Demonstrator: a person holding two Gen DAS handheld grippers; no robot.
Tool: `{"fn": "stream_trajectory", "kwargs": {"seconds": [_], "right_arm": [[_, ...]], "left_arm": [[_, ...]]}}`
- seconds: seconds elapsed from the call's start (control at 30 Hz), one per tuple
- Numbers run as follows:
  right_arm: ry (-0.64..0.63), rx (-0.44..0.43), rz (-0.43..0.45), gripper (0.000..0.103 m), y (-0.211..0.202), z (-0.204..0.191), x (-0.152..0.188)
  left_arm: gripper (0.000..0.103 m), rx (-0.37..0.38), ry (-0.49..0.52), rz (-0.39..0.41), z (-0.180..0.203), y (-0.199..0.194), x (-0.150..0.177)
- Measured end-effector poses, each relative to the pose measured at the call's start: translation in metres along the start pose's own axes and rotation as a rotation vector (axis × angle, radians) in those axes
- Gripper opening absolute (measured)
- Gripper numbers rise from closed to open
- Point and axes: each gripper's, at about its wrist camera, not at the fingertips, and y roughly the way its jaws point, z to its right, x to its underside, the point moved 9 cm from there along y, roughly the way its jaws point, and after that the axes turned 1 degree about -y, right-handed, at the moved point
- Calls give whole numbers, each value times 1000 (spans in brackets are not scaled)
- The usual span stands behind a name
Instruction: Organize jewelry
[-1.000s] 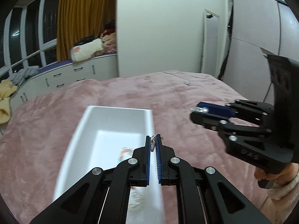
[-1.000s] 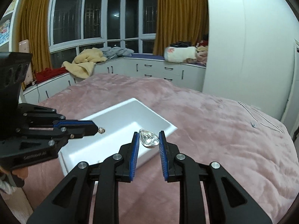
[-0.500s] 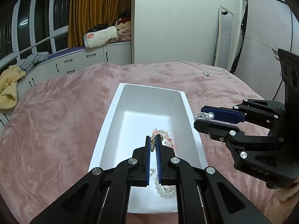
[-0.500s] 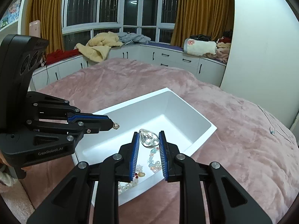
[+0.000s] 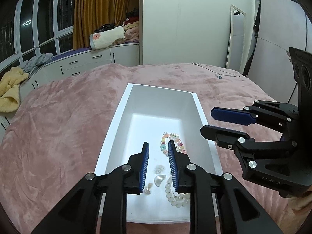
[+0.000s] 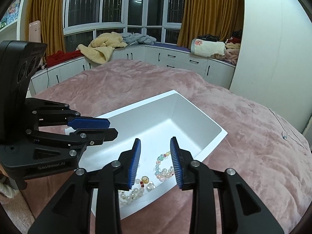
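A white rectangular box (image 5: 120, 120) (image 6: 210, 122) lies on the pink bed. Inside lie a colourful bead bracelet (image 5: 172, 142) (image 6: 162, 164), a pale bead bracelet (image 5: 173, 196) (image 6: 129, 194), and small clear and pearl pieces (image 5: 159, 178) (image 6: 150, 186). My left gripper (image 5: 158, 162) (image 6: 112, 127) is open and empty above the box's near end. My right gripper (image 6: 156, 159) (image 5: 206, 121) is open and empty over the box's right rim.
The pink blanket (image 5: 58, 126) covers the bed all around the box. A thin chain necklace (image 5: 219, 75) (image 6: 285, 135) lies on the far side of the bed. White cabinets with piled clothes (image 6: 103, 48) line the windows.
Both grippers have opened and each has let go of its small jewel, which now lies in the box. Both moved in over the box.
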Motion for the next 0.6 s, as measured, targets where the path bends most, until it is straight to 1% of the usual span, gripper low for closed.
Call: {"fn": "stream_trajectory", "kwargs": {"seconds": [0.03, 0.1, 0.13, 0.27, 0.33, 0.37, 0.4, 0.43, 0.47, 0.53, 0.6], "right_arm": [[3, 4, 3, 37, -1, 1, 0], [7, 12, 12, 41, -5, 2, 0], [9, 16, 19, 44, -8, 3, -1], [24, 45, 40, 52, -25, 14, -1], [35, 68, 59, 61, -38, 22, 0], [42, 82, 68, 63, -45, 27, 1], [56, 100, 81, 69, -54, 33, 3], [67, 110, 90, 72, -62, 38, 4], [78, 122, 100, 73, -69, 43, 6], [105, 146, 119, 79, -87, 55, 11], [128, 173, 134, 81, -106, 65, 18]], "left_arm": [[27, -1, 0, 1, 0, 0, 0], [36, -7, 3, 9, 0, -3, -1], [38, -10, 5, 15, 1, -4, -2], [43, -7, 2, 34, 7, -12, -8], [46, -5, 10, 51, 15, -17, -12], [50, -7, 16, 59, 19, -20, -14], [53, -4, 21, 71, 25, -25, -16], [55, -1, 25, 81, 29, -28, -18], [57, 1, 30, 92, 34, -32, -20], [62, 3, 36, 111, 47, -40, -23], [70, -2, 30, 135, 56, -49, -26]]}}
